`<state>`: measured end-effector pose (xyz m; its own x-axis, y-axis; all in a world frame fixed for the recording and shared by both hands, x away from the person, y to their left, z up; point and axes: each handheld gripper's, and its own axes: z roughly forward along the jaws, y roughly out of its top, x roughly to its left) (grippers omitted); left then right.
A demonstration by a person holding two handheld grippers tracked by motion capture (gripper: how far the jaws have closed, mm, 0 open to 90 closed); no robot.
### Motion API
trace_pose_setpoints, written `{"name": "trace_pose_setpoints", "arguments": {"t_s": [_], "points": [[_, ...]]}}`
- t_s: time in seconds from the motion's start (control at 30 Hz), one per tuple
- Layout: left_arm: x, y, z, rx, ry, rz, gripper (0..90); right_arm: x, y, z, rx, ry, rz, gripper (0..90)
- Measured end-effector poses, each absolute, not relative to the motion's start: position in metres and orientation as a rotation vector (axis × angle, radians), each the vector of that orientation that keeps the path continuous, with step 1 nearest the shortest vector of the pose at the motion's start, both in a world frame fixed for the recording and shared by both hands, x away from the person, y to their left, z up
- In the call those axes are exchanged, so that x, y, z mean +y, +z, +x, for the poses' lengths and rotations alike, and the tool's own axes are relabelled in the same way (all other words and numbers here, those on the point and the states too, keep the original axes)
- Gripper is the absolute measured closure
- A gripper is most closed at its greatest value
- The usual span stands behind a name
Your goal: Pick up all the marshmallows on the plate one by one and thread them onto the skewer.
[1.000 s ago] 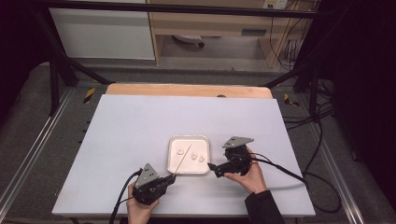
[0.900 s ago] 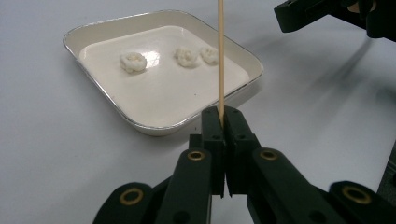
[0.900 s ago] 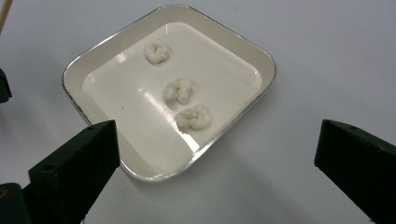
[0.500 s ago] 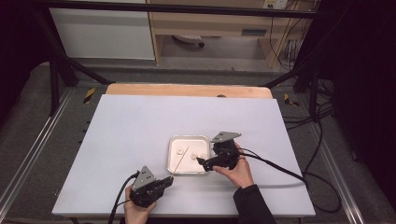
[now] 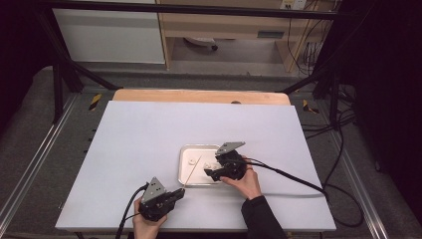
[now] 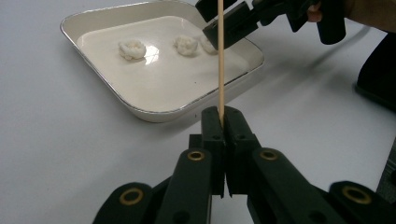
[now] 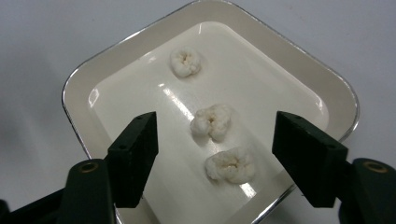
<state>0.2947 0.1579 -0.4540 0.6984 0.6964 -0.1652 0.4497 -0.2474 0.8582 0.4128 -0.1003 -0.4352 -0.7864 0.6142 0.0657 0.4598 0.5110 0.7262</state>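
A shallow white tray with a metal rim sits near the table's front edge. Three white puffy pieces lie in it. My right gripper hangs open just above the tray, jaws wide on either side of the two nearer pieces, touching neither. My left gripper is shut on the base of a thin wooden skewer. The skewer points up over the tray's near corner toward the right gripper. In the high view the left gripper sits front-left of the tray and the right gripper over its right side.
The white tabletop stretches wide to the left and back of the tray. Cables trail from both grippers, the right one running off to the right. A wooden strip borders the far table edge.
My right gripper has moved left from beside the tray to over its right part, jaws still open. The left gripper and skewer have barely shifted.
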Motion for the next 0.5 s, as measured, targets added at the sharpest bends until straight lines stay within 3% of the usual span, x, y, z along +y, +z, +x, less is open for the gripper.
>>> {"name": "trace_pose_setpoints", "arguments": {"t_s": [0.3,0.5], "points": [[0.1558,-0.4539,0.295,0.886,0.309,1.895,88.1,-0.1003,-0.4423,0.4159,2.563,1.053,0.895,50.3],[0.1552,-0.454,0.295,0.883,0.31,1.897,88.1,-0.1004,-0.4448,0.4166,2.568,1.05,0.911,57.1]]}}
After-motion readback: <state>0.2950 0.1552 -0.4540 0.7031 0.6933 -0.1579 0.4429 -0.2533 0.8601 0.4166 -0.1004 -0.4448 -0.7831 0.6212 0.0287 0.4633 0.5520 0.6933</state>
